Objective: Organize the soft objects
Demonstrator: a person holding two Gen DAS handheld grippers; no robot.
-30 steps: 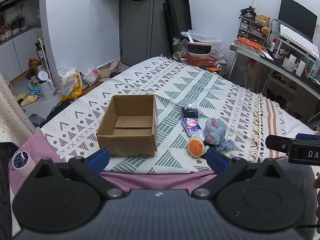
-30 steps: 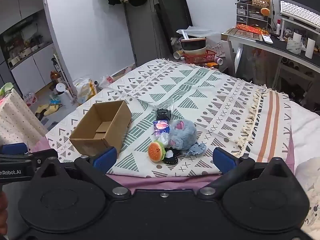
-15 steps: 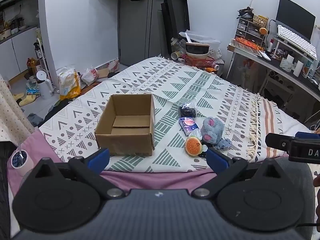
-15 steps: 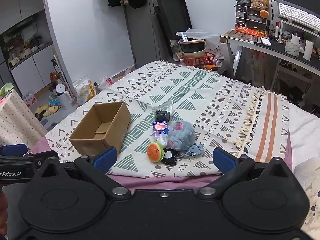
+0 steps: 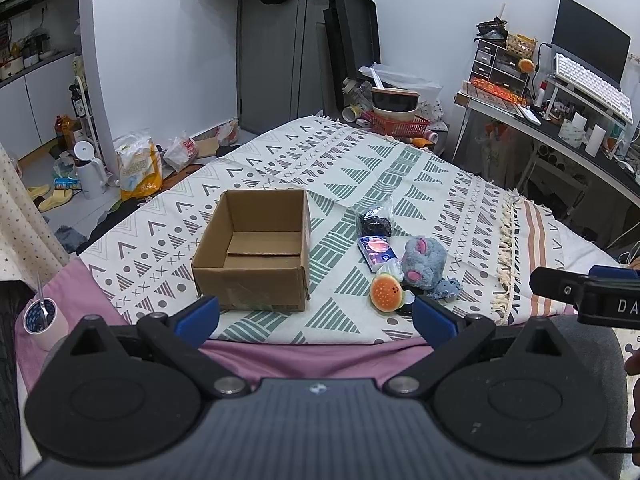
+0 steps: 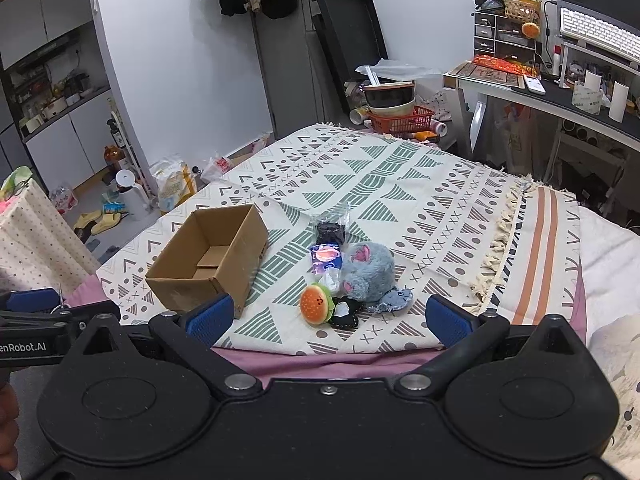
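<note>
The cardboard box (image 5: 252,248) sits empty on the bed; burger toy (image 6: 317,304) and grey plush (image 6: 368,272) cluster just right of it (awaiting packing). Both jaws wide, empty.

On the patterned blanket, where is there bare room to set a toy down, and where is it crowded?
Free: inside the open brown cardboard box, the strip between it and the toy cluster, and the far blanket toward the red basket. Crowded: around the grey plush mouse, where the burger-shaped plush and blue tissue pack touch.
</note>
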